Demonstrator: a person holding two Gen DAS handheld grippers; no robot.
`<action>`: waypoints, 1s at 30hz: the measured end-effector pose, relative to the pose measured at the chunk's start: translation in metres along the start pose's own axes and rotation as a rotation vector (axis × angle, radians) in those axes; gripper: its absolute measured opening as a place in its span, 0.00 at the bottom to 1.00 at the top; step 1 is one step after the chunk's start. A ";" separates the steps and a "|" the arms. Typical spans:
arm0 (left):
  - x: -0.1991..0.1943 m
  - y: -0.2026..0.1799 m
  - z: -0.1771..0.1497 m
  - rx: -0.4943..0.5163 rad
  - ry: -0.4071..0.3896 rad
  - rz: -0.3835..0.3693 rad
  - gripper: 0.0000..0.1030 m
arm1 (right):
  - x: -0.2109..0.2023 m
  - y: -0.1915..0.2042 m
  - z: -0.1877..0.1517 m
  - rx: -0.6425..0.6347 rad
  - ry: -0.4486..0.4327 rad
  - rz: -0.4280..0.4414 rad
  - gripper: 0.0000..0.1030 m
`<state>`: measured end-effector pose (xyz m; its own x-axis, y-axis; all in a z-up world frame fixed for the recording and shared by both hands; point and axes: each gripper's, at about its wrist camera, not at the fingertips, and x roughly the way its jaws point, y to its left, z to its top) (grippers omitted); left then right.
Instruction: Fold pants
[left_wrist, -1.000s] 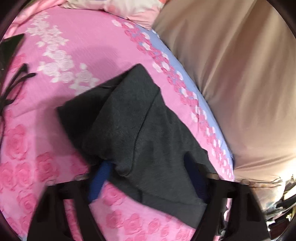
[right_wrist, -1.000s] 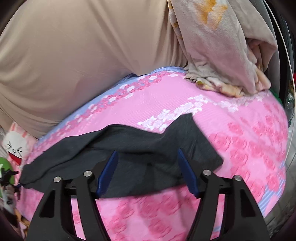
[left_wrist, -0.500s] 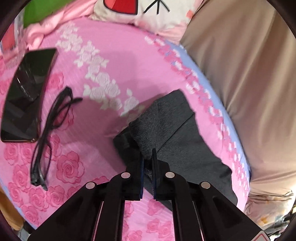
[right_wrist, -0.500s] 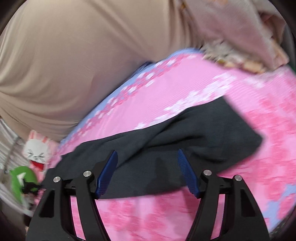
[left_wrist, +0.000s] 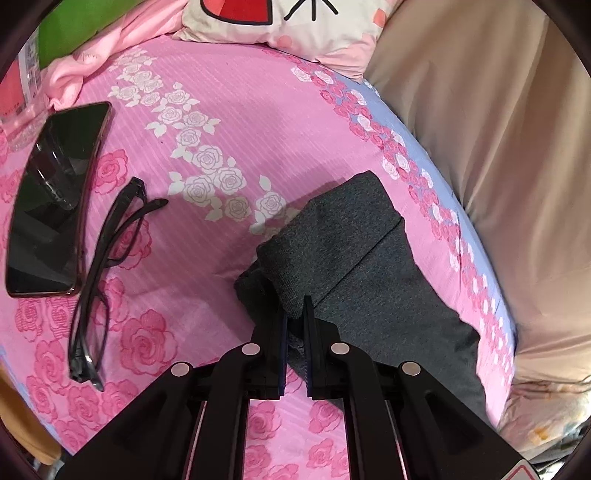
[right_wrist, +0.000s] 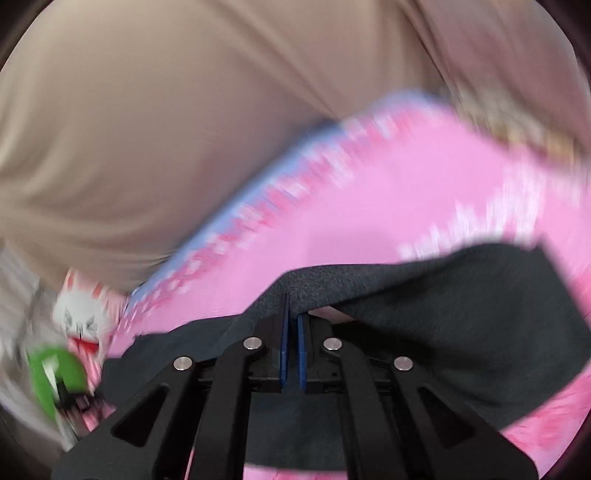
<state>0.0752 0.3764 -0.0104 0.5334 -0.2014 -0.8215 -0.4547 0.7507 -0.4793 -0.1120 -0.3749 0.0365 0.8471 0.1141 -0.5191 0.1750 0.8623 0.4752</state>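
Dark grey pants lie folded on a pink rose-print bedsheet. In the left wrist view my left gripper is shut on the near edge of the folded end of the pants. The right wrist view is blurred by motion. There my right gripper is shut on a fold of the pants, which is lifted off the sheet so that a pink gap shows under it. The rest of the cloth hangs over the black fingers on both sides.
A black phone and folded black glasses lie on the sheet at the left. A cartoon pillow sits at the far end, with a plastic bottle at the left edge. A tan cover bulges along the right side.
My right gripper closed from open onto the pants and pulled the fold up and sideways. My left gripper closed on the pants about half a second ago and has stayed there.
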 end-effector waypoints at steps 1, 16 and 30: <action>0.000 0.001 0.000 0.009 0.003 0.011 0.06 | -0.007 0.002 -0.010 -0.018 0.023 -0.017 0.03; 0.017 0.003 0.001 0.024 0.022 0.098 0.08 | -0.001 -0.123 -0.017 0.303 0.085 -0.085 0.48; 0.021 -0.004 -0.001 0.072 0.021 0.150 0.08 | -0.031 -0.161 -0.034 0.299 0.018 -0.178 0.19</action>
<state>0.0877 0.3688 -0.0254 0.4479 -0.0964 -0.8889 -0.4756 0.8161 -0.3282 -0.1837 -0.5003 -0.0483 0.7815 -0.0139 -0.6238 0.4606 0.6873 0.5617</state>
